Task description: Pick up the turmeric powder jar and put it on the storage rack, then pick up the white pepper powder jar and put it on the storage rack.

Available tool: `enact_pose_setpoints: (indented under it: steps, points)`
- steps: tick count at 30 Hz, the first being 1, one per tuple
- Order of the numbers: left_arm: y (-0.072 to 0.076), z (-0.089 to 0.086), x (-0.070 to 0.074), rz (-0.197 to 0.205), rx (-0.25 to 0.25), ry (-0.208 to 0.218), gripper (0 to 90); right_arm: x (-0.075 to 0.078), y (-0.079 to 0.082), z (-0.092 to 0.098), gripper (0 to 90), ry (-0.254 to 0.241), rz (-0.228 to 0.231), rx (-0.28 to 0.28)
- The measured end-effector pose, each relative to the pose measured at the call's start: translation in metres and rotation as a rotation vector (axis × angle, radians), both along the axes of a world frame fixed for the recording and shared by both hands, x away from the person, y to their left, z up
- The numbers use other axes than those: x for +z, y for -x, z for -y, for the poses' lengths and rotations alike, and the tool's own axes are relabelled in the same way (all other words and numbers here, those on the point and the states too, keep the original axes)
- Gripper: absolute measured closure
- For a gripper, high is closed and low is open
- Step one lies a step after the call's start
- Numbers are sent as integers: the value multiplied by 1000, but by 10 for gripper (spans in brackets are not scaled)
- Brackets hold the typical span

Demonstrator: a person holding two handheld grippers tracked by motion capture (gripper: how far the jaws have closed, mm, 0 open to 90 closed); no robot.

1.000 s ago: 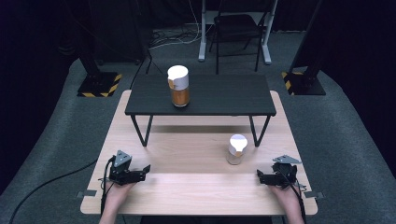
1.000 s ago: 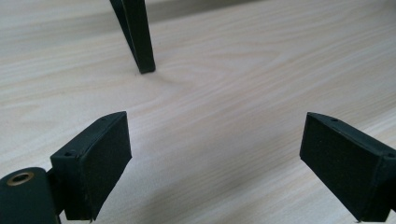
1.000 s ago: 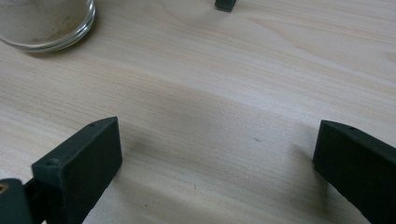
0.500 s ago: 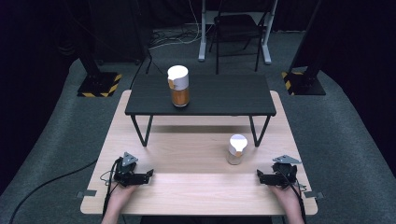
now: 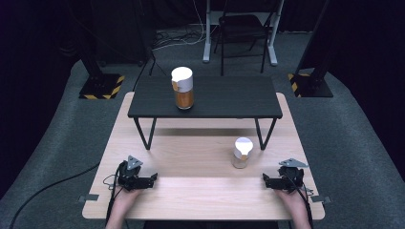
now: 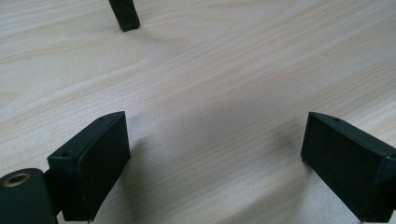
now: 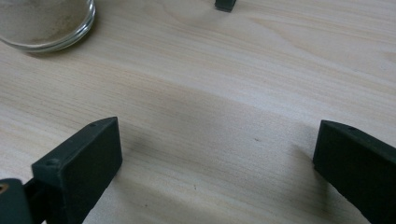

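A small glass jar (image 5: 242, 153) with a white lid and pale powder stands on the wooden table (image 5: 200, 157), right of centre; its glass base (image 7: 44, 23) is at the top left of the right gripper view. A taller white-lidded jar (image 5: 183, 88) with brown contents stands on the low black shelf (image 5: 229, 98). My left gripper (image 5: 154, 180) rests low over the table's front left, jaws wide apart, nothing between them (image 6: 212, 158). My right gripper (image 5: 264, 180) sits at the front right, also open and empty (image 7: 217, 172), a little in front and right of the small jar.
The black shelf stands on thin legs (image 5: 143, 133) across the table's far half; one foot (image 6: 124, 15) is ahead of the left gripper, another (image 7: 226, 4) ahead of the right. Beyond the table are a chair (image 5: 243, 33), black stands with striped bases (image 5: 100, 88) and cables on grey carpet.
The left gripper has shifted slightly toward the table's middle. The right gripper and both jars have stayed put.
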State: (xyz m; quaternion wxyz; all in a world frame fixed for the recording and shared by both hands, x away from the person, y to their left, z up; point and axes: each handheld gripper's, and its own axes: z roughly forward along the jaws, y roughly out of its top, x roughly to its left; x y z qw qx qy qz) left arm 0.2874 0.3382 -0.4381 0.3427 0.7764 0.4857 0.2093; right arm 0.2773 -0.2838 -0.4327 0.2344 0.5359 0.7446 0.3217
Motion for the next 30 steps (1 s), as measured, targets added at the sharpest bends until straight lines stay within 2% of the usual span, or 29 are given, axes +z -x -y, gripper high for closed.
enact_pose_setpoints:
  steps: [11,25,30]
  points:
    - [0,0,0,0,-1,-1,72,0,0,0,6,0,0,-2]
    - [0,0,0,-1,-1,-1,71,-1,4,2,64,-8,14,-19]
    - [-1,0,0,-1,-3,-1,70,0,6,6,70,-37,21,-30]
